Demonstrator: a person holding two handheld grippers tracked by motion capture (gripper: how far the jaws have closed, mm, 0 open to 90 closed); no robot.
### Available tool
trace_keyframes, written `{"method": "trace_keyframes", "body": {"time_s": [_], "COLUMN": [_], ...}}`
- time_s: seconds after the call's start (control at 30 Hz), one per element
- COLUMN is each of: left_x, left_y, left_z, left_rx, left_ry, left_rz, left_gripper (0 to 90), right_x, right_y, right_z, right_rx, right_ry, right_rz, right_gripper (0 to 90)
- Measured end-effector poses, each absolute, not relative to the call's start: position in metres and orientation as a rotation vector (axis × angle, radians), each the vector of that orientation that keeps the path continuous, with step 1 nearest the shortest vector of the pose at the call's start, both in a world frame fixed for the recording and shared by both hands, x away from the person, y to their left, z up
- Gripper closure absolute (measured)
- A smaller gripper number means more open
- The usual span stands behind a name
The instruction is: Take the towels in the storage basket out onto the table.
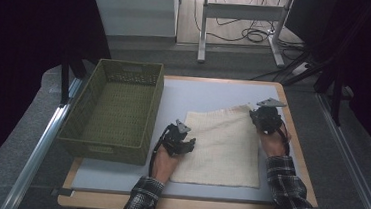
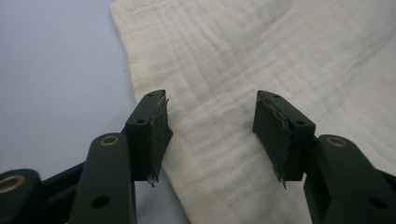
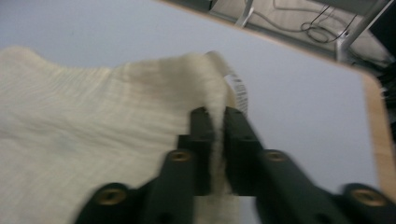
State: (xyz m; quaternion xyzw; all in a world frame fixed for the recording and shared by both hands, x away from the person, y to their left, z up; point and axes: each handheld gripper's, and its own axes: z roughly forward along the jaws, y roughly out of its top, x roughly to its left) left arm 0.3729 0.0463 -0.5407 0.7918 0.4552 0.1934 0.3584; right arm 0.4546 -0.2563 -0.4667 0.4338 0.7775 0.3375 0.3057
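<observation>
Jaws of the right gripper (image 3: 215,140) clamped on the cream cloth's (image 1: 223,145) raised far corner, left gripper's (image 2: 210,135) apart over its near-left edge.

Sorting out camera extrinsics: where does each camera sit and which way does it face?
High view: above the person's side, facing forward and down on the cream woven cloth; forearms show.
Left gripper view: on the left gripper, facing the cloth's edge; open jaws show.
Right gripper view: on the right gripper, facing the far table edge; jaws pinch a cloth corner.
All share the cloth.
</observation>
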Motion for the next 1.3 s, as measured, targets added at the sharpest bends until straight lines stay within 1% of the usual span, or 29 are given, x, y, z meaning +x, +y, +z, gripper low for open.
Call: {"method": "trace_keyframes", "body": {"time_s": [0.03,0.07,0.13,0.27,0.33,0.5,0.53,0.57,0.6,0.63,0.67,0.73,0.77,0.8,0.87,0.9,0.97,1.07,1.1,1.13,1.17,1.2,1.23,1.3], "left_x": [0.373,0.373,0.374,0.379,0.389,0.407,0.414,0.414,0.420,0.420,0.426,0.432,0.434,0.437,0.441,0.444,0.450,0.456,0.464,0.464,0.471,0.471,0.476,0.479], "left_y": [0.047,0.047,0.046,0.049,0.050,0.052,0.053,0.053,0.052,0.052,0.050,0.049,0.048,0.047,0.047,0.047,0.049,0.051,0.054,0.054,0.056,0.056,0.055,0.055], "left_z": [-0.540,-0.540,-0.539,-0.529,-0.521,-0.519,-0.522,-0.522,-0.526,-0.526,-0.530,-0.533,-0.534,-0.534,-0.534,-0.534,-0.534,-0.534,-0.534,-0.534,-0.534,-0.534,-0.534,-0.534], "left_rx": [2.044,2.044,2.051,1.999,1.978,1.957,1.939,1.939,1.930,1.930,1.926,1.925,1.926,1.927,1.924,1.919,1.922,1.923,1.908,1.908,1.913,1.913,1.925,1.928], "left_ry": [1.177,1.177,1.186,1.196,1.213,1.262,1.287,1.287,1.311,1.311,1.331,1.342,1.347,1.346,1.353,1.356,1.364,1.374,1.387,1.387,1.384,1.384,1.386,1.389], "left_rz": [0.497,0.497,0.500,0.523,0.561,0.587,0.586,0.586,0.596,0.596,0.611,0.617,0.627,0.636,0.653,0.654,0.664,0.663,0.652,0.652,0.616,0.616,0.618,0.617], "left_gripper": [44.6,43.9,40.1,38.6,38.8,40.5,41.3,41.5,41.8,41.8,42.1,42.2,42.2,42.2,43.7,46.5,52.0,56.4,56.7,57.1,57.6,57.6,57.6,57.6], "right_x": [0.456,0.456,0.461,0.465,0.467,0.471,0.475,0.475,0.480,0.480,0.485,0.489,0.490,0.491,0.489,0.488,0.487,0.486,0.485,0.485,0.485,0.485,0.485,0.486], "right_y": [-0.261,-0.261,-0.274,-0.284,-0.284,-0.280,-0.277,-0.277,-0.275,-0.275,-0.274,-0.274,-0.274,-0.276,-0.279,-0.280,-0.284,-0.289,-0.294,-0.294,-0.297,-0.297,-0.298,-0.298], "right_z": [-0.462,-0.462,-0.467,-0.479,-0.484,-0.490,-0.494,-0.494,-0.499,-0.499,-0.505,-0.512,-0.515,-0.518,-0.518,-0.517,-0.515,-0.512,-0.509,-0.509,-0.505,-0.505,-0.504,-0.504], "right_rx": [1.158,1.158,1.219,1.269,1.278,1.288,1.294,1.294,1.300,1.300,1.315,1.328,1.331,1.337,1.365,1.361,1.369,1.363,1.369,1.369,1.371,1.371,1.372,1.371], "right_ry": [2.062,2.062,2.065,2.087,2.094,2.121,2.131,2.131,2.135,2.135,2.137,2.151,2.157,2.161,2.145,2.141,2.145,2.128,2.098,2.098,2.079,2.079,2.077,2.079], "right_rz": [0.865,0.865,0.858,0.862,0.858,0.911,0.906,0.906,0.889,0.889,0.879,0.862,0.851,0.848,0.875,0.859,0.846,0.859,0.890,0.890,0.911,0.911,0.924,0.931], "right_gripper": [66.6,66.6,63.8,62.6,62.6,62.1,59.6,59.6,56.3,56.3,53.9,54.1,57.2,69.1,83.6,86.3,86.6,85.1,79.7,79.7,74.2,74.2,70.3,68.8]}}
